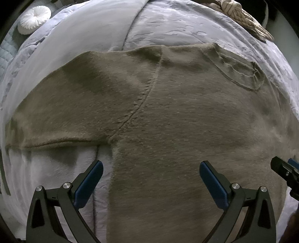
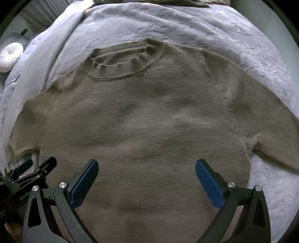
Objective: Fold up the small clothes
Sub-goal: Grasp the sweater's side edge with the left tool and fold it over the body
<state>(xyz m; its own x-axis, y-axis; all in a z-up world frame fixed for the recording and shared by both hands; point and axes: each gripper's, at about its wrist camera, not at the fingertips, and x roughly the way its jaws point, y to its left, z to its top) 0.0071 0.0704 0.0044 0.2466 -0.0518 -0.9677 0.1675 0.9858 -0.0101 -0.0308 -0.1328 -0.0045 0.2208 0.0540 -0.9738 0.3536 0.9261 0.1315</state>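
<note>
An olive-brown knit sweater point(image 1: 177, 115) lies spread flat on a pale grey bedcover point(image 1: 89, 28), neckline away from me and sleeves out to both sides. My left gripper point(image 1: 151, 166) hovers open over the sweater's left side near the armpit seam, nothing between its blue pads. In the right wrist view the same sweater point(image 2: 149, 121) fills the frame, its round collar point(image 2: 123, 59) at the far end. My right gripper point(image 2: 146, 165) hangs open above the sweater's lower body, holding nothing. Each gripper shows at the edge of the other's view, the right gripper point(image 1: 286, 170) and the left gripper point(image 2: 29, 172).
A round white pleated cushion point(image 1: 34, 19) rests at the far left of the bed, also visible as the white cushion point(image 2: 9, 56). A striped beige knit throw point(image 1: 243, 16) lies at the far right. Grey bedcover point(image 2: 271, 187) shows beside the right sleeve.
</note>
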